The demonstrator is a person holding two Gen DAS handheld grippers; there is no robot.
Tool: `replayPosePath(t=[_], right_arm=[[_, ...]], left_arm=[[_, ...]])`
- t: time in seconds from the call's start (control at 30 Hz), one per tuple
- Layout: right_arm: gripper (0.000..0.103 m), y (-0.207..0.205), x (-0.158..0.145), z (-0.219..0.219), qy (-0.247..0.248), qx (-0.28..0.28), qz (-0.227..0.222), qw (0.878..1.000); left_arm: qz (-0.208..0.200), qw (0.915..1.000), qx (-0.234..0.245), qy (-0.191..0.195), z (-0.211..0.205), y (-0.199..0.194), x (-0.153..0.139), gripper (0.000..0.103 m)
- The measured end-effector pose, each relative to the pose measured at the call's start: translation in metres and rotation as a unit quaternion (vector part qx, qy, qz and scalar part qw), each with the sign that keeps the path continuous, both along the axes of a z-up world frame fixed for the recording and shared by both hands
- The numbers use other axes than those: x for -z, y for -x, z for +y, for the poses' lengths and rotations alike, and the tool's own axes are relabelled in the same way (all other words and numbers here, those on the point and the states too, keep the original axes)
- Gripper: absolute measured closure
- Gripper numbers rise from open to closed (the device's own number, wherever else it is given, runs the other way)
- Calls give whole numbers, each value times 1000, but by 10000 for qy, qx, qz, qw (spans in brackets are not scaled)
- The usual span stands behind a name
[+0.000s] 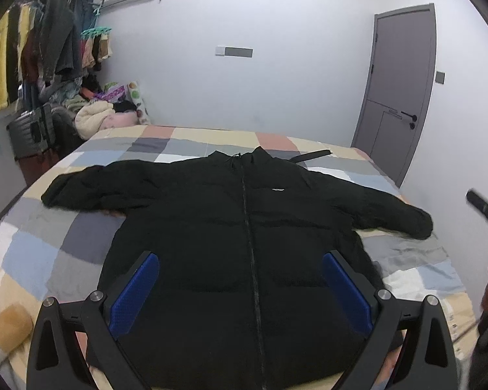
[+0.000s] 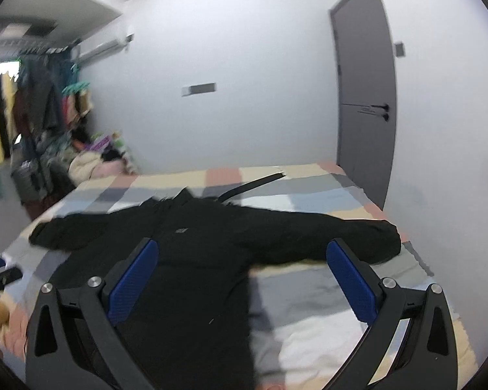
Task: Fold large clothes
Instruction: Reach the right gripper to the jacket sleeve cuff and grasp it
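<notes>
Bed (image 1: 91,162) under a patchwork cover of grey, blue, peach and cream squares, filling the room's middle. Spread flat on it, front up and zipped, a black puffer jacket (image 1: 231,247), both sleeves stretched out sideways, collar toward the far wall. Behind the collar, a black strap (image 1: 312,155) lying on the cover. Hovering over the hem, left tool (image 1: 240,261), blue pads wide apart, empty. Above the jacket's right side, right tool (image 2: 242,250), equally spread, gripping nothing.
</notes>
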State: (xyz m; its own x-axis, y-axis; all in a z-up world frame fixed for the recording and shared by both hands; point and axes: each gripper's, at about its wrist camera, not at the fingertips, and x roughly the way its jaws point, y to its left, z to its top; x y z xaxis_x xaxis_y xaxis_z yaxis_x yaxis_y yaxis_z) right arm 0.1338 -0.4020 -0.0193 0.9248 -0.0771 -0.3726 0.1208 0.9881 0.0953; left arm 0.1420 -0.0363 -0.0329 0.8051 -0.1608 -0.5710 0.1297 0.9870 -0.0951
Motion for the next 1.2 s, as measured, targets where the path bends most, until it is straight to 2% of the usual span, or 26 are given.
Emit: replayPosePath(t=[0.1,0.17,0.23,0.3,0.43,0.57,0.67,0.73,0.8,0.9,1.07,1.1,1.2], right_arm=[[0,-31,9,-47,-280,354,108,9989],[5,-54,22,-80,-375,574,143,9975],[22,-72,39,-111,-540,675,124,9962],[27,-89,58,-142,-708,874,172,9935],[28,-118,98,-199,-1281,1226,314,9837],[32,-141,151,-261,-2041,1753,642,9610],[35,-149,194,-302,-2731,2217,749,9331],[35,-153,212,-316,-3059,2320,832,9196],[35,-163,229,-329,-3011,2624,1011,9112],[35,-172,240,-343,-3214,2691,755,9048],[34,-186,242,-357,-3125,2650,488,9109],[37,-186,242,-362,-3191,2610,390,9102],[67,-184,239,-369,-3268,2622,257,9076]], left_arm=[[-125,9998,-26,-138,-1,-16,9,2],[-130,9998,-65,-146,1,-27,16,2],[-83,9999,-97,-67,5,-42,27,2],[-59,9999,-137,-29,9,-53,35,2],[3,9997,-251,-38,13,-76,55,2],[263,9992,-283,28,16,-94,77,2],[469,9985,-241,143,19,-106,94,2],[554,9979,-288,146,22,-111,101,2],[591,9975,-355,153,24,-113,106,2],[571,9968,-557,48,30,-119,112,2],[592,9952,-780,-20,41,-128,123,2],[634,9948,-796,-36,42,-130,125,2],[686,9939,-860,-94,46,-137,130,2]])
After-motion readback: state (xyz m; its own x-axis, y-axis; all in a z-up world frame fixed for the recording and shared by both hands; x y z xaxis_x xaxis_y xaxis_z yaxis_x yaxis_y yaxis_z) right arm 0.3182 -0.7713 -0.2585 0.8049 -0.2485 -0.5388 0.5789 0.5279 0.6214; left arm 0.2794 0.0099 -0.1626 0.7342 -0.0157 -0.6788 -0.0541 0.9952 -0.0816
